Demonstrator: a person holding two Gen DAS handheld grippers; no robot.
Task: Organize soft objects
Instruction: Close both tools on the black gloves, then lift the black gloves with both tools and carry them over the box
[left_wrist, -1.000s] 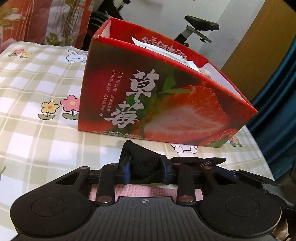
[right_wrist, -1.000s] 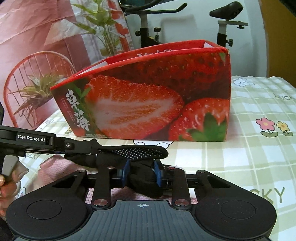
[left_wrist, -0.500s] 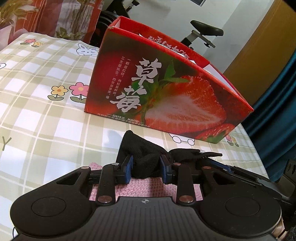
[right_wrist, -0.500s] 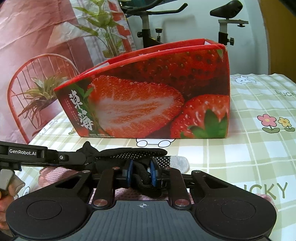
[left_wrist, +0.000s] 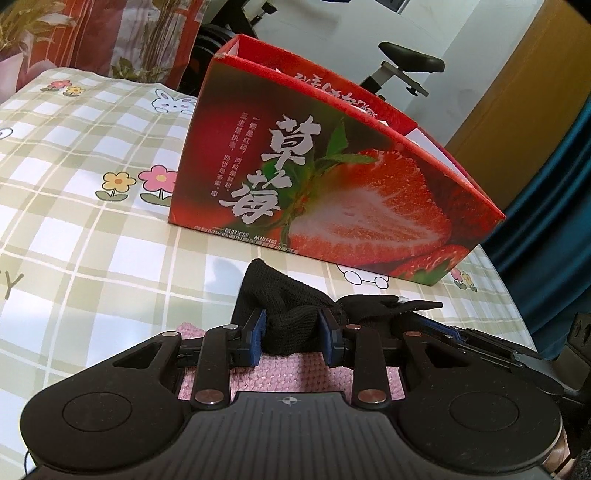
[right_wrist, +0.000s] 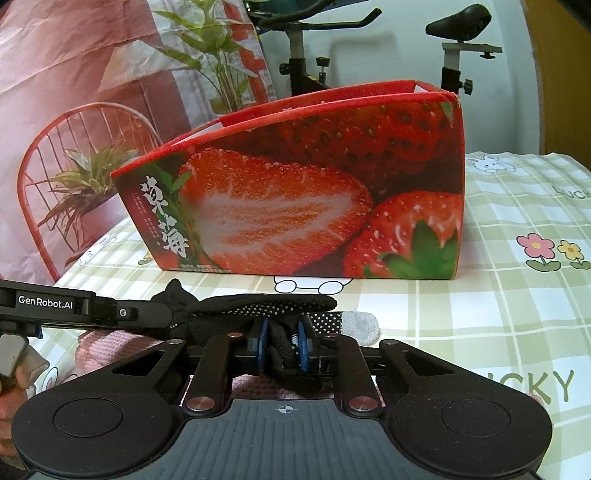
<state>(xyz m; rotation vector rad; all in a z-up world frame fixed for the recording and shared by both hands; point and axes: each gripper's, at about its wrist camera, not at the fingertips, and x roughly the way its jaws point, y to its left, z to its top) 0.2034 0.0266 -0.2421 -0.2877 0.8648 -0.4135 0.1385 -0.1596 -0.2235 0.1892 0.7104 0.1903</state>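
Note:
A black knit glove (left_wrist: 280, 302) with white grip dots and a grey fingertip (right_wrist: 364, 321) is stretched between both grippers, low over the table. My left gripper (left_wrist: 290, 332) is shut on its cuff end. My right gripper (right_wrist: 282, 345) is shut on its bunched other end. A pink knit cloth (left_wrist: 295, 373) lies on the table under the glove; it also shows in the right wrist view (right_wrist: 110, 341). A red strawberry-print box (left_wrist: 332, 192) with an open top stands just beyond the glove, and also fills the right wrist view (right_wrist: 314, 199).
The table has a green-and-white checked cloth (left_wrist: 85, 229) with flower and rabbit prints. An exercise bike (right_wrist: 303, 48) and a red wire chair (right_wrist: 74, 155) stand behind the table. A dark blue curtain (left_wrist: 561, 221) hangs at the right.
Both grippers have pulled back from the box and dropped a little, keeping hold of the glove. The glove is now stretched out longer, and its grey fingertip has come into view.

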